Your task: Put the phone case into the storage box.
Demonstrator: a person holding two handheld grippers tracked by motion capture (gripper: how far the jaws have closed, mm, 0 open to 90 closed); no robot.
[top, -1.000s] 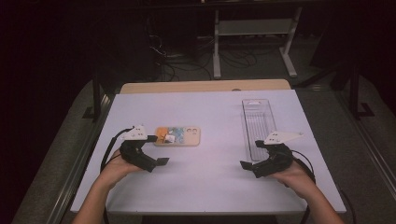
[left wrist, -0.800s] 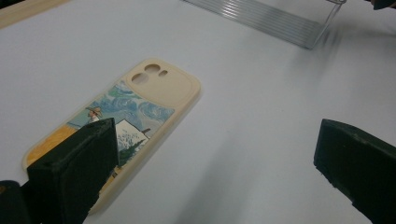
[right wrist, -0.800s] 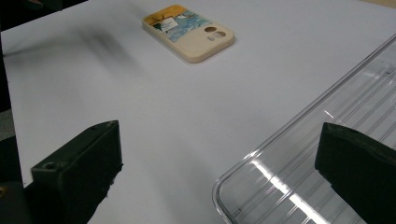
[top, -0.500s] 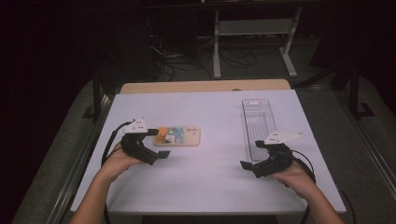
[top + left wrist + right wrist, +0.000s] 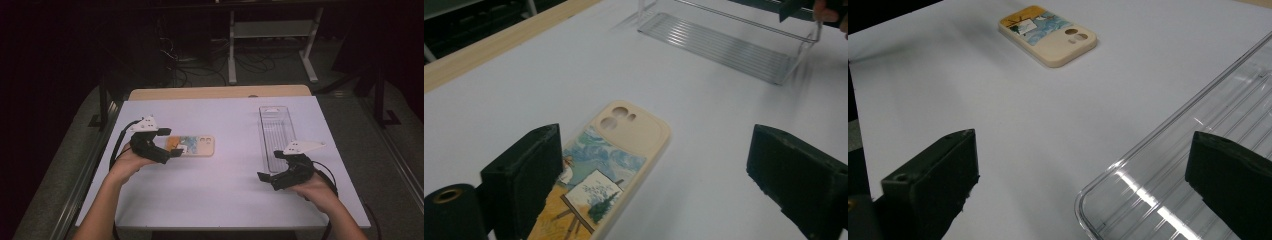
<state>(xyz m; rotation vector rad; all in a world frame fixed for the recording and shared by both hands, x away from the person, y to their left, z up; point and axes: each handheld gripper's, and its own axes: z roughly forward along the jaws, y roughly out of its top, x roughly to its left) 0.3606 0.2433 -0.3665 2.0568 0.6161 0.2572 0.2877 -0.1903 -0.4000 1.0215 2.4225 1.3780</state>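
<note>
The left gripper (image 5: 172, 150) is at the case (image 5: 192, 145) now, down at the 9 o'clock side of the surface (image 5: 230, 200), jaws pointing toward 3 o'clock. In the left gripper view the case (image 5: 604, 172) lies flat, painted end between the jaws and camera cut-outs pointing away toward 1 o'clock. The jaws stand wide apart and have just been closing a touch; the case sits between them, tucked close against the left-hand one, but nothing shows the pads pressing on it yet. So I'd call this the approach to a pickup, not a grip.

Over at 4 o'clock, the right gripper (image 5: 272, 177) waits at the near end of the clear tray (image 5: 275, 131). Its jaws gape wide as well, and in the right gripper view the tray's rounded corner (image 5: 1168, 170) lies between them with nothing clamped. The tray looks empty, and the case is well apart from it, off at 11 o'clock in that view (image 5: 1048, 32).

Next move, as I read it: centre the left jaws across the case's short sides, since it sits off to one side, then close until both pads bite. The case is thin and lies flat, so the jaws need to come low to catch its edges. The tray looks the likely destination.
</note>
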